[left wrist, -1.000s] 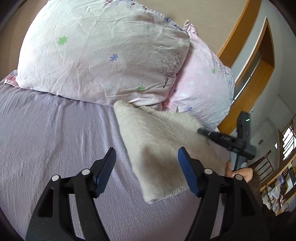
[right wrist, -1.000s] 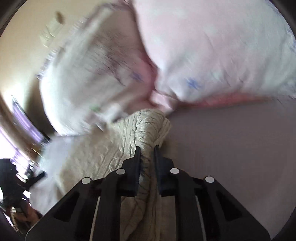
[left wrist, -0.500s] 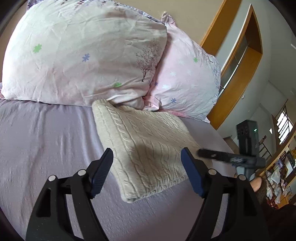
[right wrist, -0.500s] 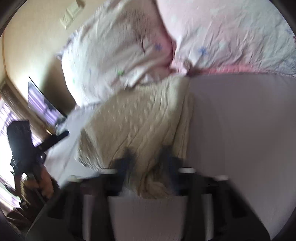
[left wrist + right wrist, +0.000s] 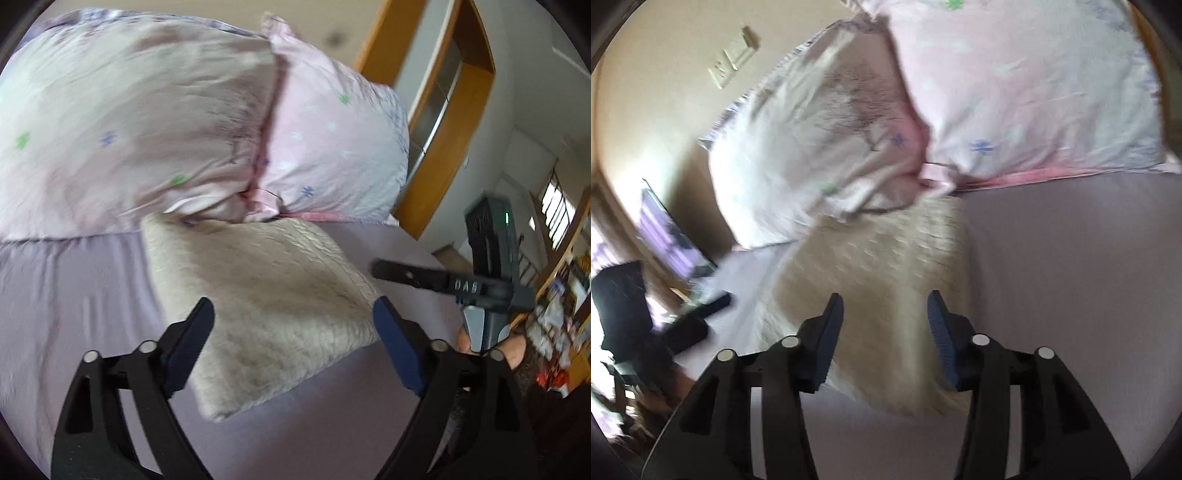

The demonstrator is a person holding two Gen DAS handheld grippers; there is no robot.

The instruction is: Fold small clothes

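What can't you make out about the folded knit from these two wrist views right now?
- Far edge of the cream knit: tucked under the pillows in both views.
- Knit pattern and edge alignment: smeared by motion blur in both views.
- Near edge, right wrist view: partly behind the right gripper fingers.
- Layers underneath: hidden by the top layer.

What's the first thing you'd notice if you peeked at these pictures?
Probably the cream knitted garment, folded into a neat rectangle on the lilac bed sheet, its far end against two big flowery pillows. Next you'd spot the left gripper and the right gripper, both open and holding nothing, one at each side of it.
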